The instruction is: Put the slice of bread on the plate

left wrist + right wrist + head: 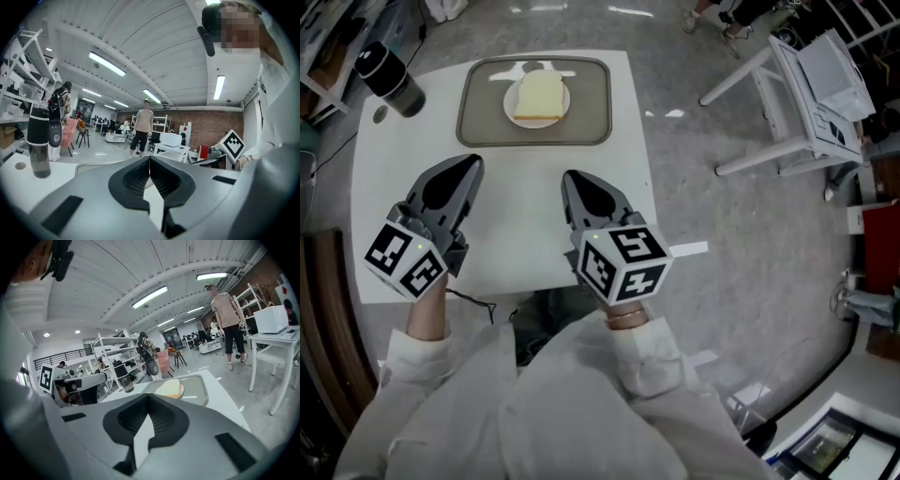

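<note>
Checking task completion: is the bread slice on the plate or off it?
On. The pale square bread slice lies flat on the round white plate in the grey tray.

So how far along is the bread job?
It looks done: the pale square slice of bread lies on the small white round plate, on the grey rectangular tray. Nothing is in hand: the left tool and right tool are both shut and empty, short of the tray. Nothing visible is left.

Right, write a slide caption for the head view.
Bread slice on the plate; left gripper and right gripper shut, empty, above the white table.
</note>
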{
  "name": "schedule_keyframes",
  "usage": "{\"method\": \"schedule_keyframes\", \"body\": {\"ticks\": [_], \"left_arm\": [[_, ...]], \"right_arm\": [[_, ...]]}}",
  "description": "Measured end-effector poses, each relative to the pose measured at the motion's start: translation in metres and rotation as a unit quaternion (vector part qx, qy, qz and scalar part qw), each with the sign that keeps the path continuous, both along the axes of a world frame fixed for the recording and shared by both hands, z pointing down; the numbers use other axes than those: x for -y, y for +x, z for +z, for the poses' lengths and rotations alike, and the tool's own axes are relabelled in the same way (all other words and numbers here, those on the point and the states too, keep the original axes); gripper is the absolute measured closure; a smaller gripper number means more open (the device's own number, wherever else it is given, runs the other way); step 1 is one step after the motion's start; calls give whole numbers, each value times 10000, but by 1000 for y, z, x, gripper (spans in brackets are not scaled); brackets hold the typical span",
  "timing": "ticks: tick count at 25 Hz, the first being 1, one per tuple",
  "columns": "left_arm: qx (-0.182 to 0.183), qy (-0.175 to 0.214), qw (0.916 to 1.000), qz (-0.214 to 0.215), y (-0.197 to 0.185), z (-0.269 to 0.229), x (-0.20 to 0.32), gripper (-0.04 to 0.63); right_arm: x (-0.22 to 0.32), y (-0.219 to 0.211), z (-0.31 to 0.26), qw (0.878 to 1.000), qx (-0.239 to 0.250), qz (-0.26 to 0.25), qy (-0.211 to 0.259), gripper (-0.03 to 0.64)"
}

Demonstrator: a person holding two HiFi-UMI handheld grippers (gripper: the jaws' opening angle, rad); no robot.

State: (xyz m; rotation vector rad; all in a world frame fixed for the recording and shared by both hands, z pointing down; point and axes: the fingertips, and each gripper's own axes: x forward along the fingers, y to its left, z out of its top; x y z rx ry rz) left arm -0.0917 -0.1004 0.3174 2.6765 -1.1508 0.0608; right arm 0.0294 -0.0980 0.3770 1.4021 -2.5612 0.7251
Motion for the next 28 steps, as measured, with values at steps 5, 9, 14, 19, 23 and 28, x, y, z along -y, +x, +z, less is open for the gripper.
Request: {"method": "schedule_keyframes", "body": {"ticks": [5,9,14,19,23,28], "left_arm": [[-120,-46,9998,131,8,0,-42,586],[-121,-109,9996,220,16,1,-67,586],[-193,-255,9989,333,31,6,-89,586],[-237,-403,9985,294,41,11,-100,586],[-316,-517,9981,137,45,12,-103,586],[-244,-568,9979,187,52,12,-100,586]], "right_arm": [[-40,-3,-9,10000,-6,-10,89,601],[-58,-6,-15,9998,-56,-89,156,601],[-68,-19,-23,9990,-47,-303,312,601],[-78,-29,-28,9974,-79,-608,389,601],[-87,-30,-32,9958,-129,-797,420,601],[-85,-26,-45,9937,-192,-948,559,601]]}}
